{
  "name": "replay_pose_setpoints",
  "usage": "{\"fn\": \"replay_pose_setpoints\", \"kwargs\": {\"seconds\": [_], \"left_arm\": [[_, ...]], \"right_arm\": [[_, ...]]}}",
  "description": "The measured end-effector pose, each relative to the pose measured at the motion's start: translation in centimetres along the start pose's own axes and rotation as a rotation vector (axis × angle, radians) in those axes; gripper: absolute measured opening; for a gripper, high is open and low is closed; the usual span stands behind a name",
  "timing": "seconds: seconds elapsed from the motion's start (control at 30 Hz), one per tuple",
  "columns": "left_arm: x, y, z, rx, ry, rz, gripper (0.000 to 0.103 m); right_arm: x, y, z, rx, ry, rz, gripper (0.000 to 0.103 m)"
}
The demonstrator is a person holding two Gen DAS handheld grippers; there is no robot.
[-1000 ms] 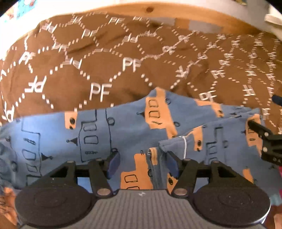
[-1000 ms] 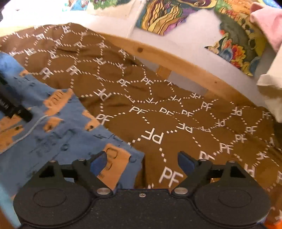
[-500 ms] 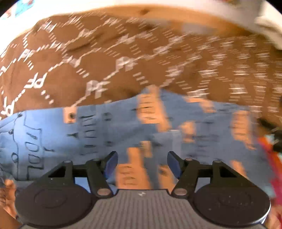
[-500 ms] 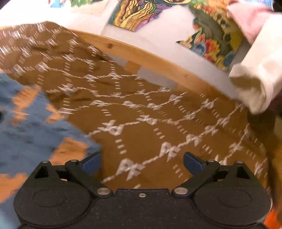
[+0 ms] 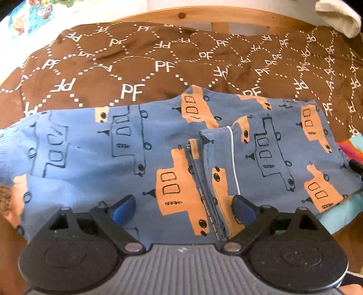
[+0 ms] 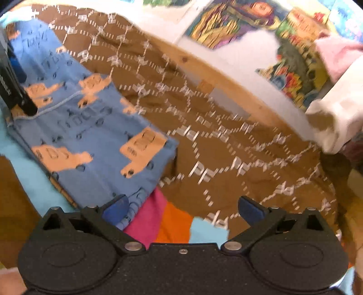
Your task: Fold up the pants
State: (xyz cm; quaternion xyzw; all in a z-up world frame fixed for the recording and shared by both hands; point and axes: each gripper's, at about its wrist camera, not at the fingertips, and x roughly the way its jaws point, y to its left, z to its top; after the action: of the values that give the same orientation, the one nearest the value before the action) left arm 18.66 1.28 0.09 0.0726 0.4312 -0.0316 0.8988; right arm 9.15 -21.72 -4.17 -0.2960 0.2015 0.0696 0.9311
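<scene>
Blue pants [image 5: 136,145] printed with orange trucks lie flat across the brown "PF" bedspread [image 5: 158,59], one end folded over with its hem near the middle. My left gripper [image 5: 183,210] is open and empty just above the pants' near edge. In the right wrist view the pants [image 6: 90,127] lie at the left. My right gripper [image 6: 183,210] is open and empty, pulled back off the pants' right end. The left gripper's finger [image 6: 13,90] shows at the far left edge there.
A wooden bed rail [image 5: 226,15] runs along the far side, with a white wall and colourful posters [image 6: 238,22] behind. A white cloth [image 6: 335,118] hangs at the right. Pink, orange and light blue cloth [image 6: 168,222] lies under the pants' right end.
Both grippers have drawn back toward me from the pants. The right gripper has swung back left after a quick sweep, so the pants' end is in its view again. The pants have stayed in place.
</scene>
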Motion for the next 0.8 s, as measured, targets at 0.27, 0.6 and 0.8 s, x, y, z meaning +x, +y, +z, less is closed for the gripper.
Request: {"fn": "replay_pose_setpoints", "kwargs": {"seconds": [0.27,0.6,0.8], "left_arm": [[-0.7,0.2,-1.5,0.024,-0.019,0.038,0.098],[-5.2,2.3,-2.7,0.0,-0.093,0.093,0.097],[-9.8,5.4,-4.5,-0.115,-0.207,0.207,0.097]], "right_arm": [[1.6,1.9,1.8,-0.028,-0.047,0.024,0.102],[10.8,-0.7,4.8,0.004,0.08,0.084,0.102],[5.9,-0.8,5.1,0.112,-0.011,0.072,0.102]]}}
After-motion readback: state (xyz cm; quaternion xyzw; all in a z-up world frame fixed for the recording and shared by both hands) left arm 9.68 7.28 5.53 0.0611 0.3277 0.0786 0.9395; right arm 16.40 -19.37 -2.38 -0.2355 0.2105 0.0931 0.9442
